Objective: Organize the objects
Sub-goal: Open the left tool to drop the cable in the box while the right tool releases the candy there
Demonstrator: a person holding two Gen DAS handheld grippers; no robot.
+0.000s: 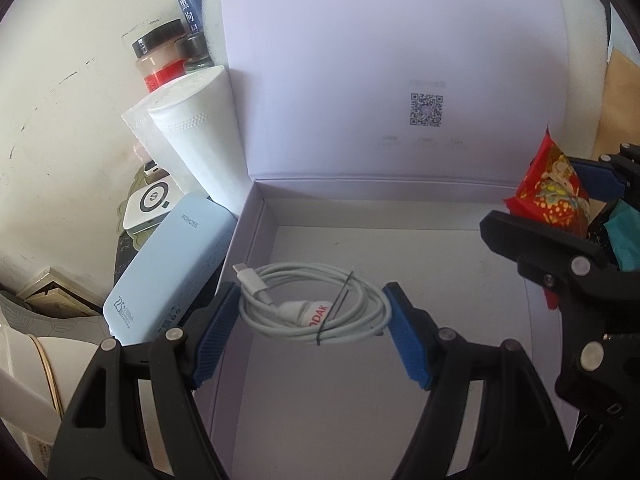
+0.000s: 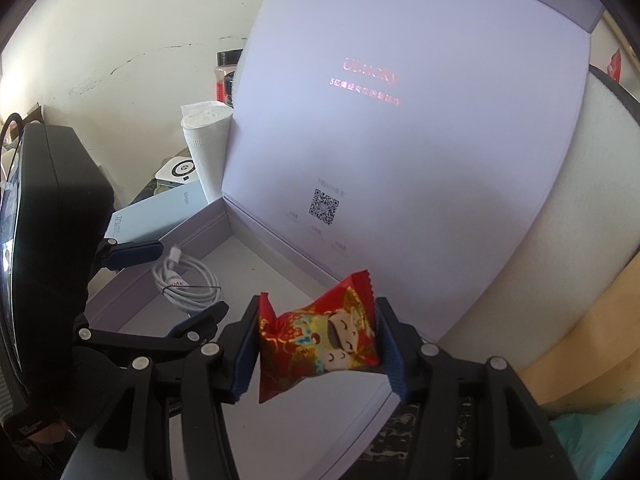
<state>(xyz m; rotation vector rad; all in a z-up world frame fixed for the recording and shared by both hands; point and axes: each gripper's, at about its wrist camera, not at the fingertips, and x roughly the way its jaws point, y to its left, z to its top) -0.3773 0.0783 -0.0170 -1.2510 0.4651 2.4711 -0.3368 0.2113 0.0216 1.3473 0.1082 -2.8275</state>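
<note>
A white open box [image 1: 262,216] stands with its lid [image 1: 360,60] upright at the back. My left gripper [image 1: 312,292] hangs over the box's left part, its blue pads touching both sides of a coiled white cable [image 1: 344,320] tied with a black wire. In the right wrist view, that cable [image 2: 192,286] sits low in the box [image 2: 192,232] between the left gripper's fingers [image 2: 136,258]. My right gripper [image 2: 318,320] is shut on a red printed snack packet [image 2: 320,344] above the box's near right corner. The packet [image 1: 552,188] also shows at the right edge of the left wrist view.
Left of the box lie a light blue power bank [image 1: 172,268] and a small white round-marked device [image 1: 150,204]. A white wrapped roll [image 1: 200,136] leans on the lid, with jars [image 1: 164,56] behind it by the wall. Brown paper [image 2: 580,340] lies to the right.
</note>
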